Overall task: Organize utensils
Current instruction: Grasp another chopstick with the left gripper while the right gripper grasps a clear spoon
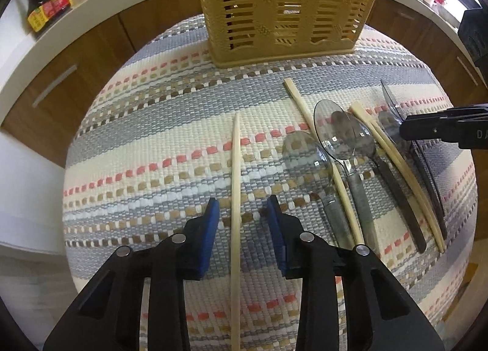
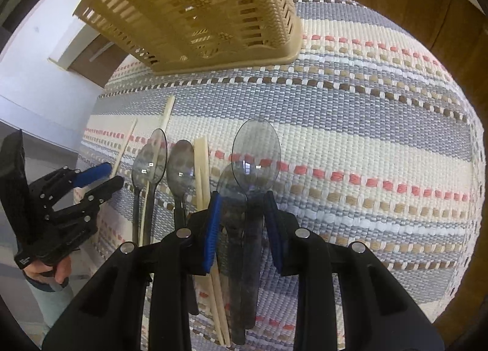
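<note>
A tan slotted utensil basket stands at the far side of a striped woven mat; it also shows in the right wrist view. My left gripper is open, its blue pads either side of a single pale chopstick lying on the mat. Several clear plastic spoons and more chopsticks lie to its right. My right gripper is open, straddling the handles of two stacked clear spoons. It shows in the left wrist view at the right.
Wooden cabinets and a white counter with sauce jars ring the table. The left gripper, held by a hand, shows in the right wrist view. More spoons and chopsticks lie between the grippers.
</note>
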Available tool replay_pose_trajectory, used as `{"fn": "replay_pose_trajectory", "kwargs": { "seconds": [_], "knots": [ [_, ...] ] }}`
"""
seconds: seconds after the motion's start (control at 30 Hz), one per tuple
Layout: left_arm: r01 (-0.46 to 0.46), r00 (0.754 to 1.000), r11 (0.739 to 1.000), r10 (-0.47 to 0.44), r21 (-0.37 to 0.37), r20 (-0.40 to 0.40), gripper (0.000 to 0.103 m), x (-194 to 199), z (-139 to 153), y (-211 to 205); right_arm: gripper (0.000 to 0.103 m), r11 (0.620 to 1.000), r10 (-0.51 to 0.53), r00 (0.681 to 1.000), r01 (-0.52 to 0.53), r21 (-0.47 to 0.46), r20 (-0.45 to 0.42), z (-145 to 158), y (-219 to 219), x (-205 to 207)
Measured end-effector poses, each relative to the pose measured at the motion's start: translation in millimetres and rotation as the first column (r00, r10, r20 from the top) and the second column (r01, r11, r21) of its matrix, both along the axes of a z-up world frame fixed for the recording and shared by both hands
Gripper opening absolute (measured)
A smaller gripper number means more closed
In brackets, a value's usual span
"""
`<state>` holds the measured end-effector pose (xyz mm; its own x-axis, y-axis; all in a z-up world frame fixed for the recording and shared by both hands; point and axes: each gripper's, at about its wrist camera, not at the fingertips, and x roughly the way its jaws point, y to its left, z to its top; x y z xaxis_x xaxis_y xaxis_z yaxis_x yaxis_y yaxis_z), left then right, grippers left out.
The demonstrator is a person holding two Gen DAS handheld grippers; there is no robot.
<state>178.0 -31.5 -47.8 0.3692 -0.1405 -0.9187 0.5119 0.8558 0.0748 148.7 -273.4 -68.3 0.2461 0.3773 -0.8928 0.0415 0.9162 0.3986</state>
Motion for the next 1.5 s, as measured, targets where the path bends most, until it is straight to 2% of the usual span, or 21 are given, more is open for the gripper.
{"fn": "replay_pose_trajectory", "kwargs": {
  "seconds": [0.17,0.23,0.33,0.47,0.6,0.63,0.7,0.73,0.8,0.83,0.87,0.93,1.13,1.27,1.5],
  "knots": [
    [0.037,0.999,0.998,-0.039,0.042,0.038,0.004,-10.2,-0.4,-15.5,0.016,1.0,-0.007,1.0,0.007,0.029,0.019,3.8,-6.4,-5.8],
    [0.038,0.997,0.997,-0.043,0.069,0.062,0.004,-15.1,-2.6,-24.2,0.011,0.999,-0.011,0.999,0.01,0.039,0.036,9.5,-14.6,-10.9],
    [0.027,0.996,0.997,-0.032,0.066,0.081,0.004,-18.3,-3.0,-26.7,0.002,0.999,-0.009,0.999,0.008,0.034,0.054,16.1,-21.6,-18.2],
    [0.01,0.996,0.999,-0.013,0.039,0.086,0.003,-20.7,-3.4,-30.8,0.002,1.0,-0.005,0.998,0.003,0.019,0.057,16.4,-27.0,-25.0],
    [0.022,0.996,0.999,-0.024,0.023,0.087,0.004,-20.1,-4.7,-21.7,0.003,0.999,-0.046,0.995,0.044,0.026,0.086,22.0,-37.2,-30.1],
    [0.024,0.996,0.999,-0.026,0.02,0.087,0.004,-20.5,-3.0,-16.4,0.008,0.999,-0.046,0.995,0.044,0.027,0.09,24.2,-38.9,-30.0],
    [0.025,0.996,1.0,-0.026,0.014,0.084,0.004,-20.7,-2.2,-13.7,0.028,1.0,-0.024,0.995,0.024,0.007,0.094,28.5,-36.4,-29.3],
    [0.025,0.996,1.0,-0.026,0.013,0.084,0.004,-20.9,-2.0,-13.8,0.049,1.0,-0.016,0.995,0.017,-0.005,0.096,29.4,-33.9,-29.0],
    [0.028,0.996,1.0,-0.028,0.011,0.087,0.004,-20.8,-1.8,-12.1,0.052,0.998,0.008,0.995,0.0,-0.069,0.104,29.4,-22.1,-27.8],
    [0.028,0.996,1.0,-0.029,0.007,0.087,0.004,-20.8,-1.7,-11.4,0.051,0.995,0.027,0.996,-0.019,-0.1,0.088,27.0,-15.3,-26.4],
    [0.029,0.996,1.0,-0.029,0.004,0.087,0.004,-20.9,-1.6,-10.8,0.04,0.993,0.043,0.997,-0.035,-0.114,0.068,22.9,-9.7,-25.8],
    [0.03,0.996,1.0,-0.029,-0.004,0.085,0.004,-20.3,-1.4,-9.6,0.03,0.991,0.073,0.997,-0.068,-0.117,0.038,17.6,-4.5,-25.7],
    [0.035,0.996,0.999,-0.033,-0.02,0.085,0.004,-19.7,-1.9,-7.4,0.022,0.965,0.122,0.992,-0.116,-0.235,0.011,13.1,7.3,-37.5],
    [0.034,0.996,0.999,-0.031,-0.031,0.084,0.004,-19.2,-2.4,-7.0,0.021,0.947,0.138,0.99,-0.132,-0.292,-0.002,13.0,18.3,-40.4],
    [0.029,0.998,0.998,-0.026,-0.048,0.066,0.004,-16.0,-1.4,-3.0,0.021,0.956,0.117,0.992,-0.124,-0.266,-0.041,10.4,21.2,-7.4]
  ]
}}
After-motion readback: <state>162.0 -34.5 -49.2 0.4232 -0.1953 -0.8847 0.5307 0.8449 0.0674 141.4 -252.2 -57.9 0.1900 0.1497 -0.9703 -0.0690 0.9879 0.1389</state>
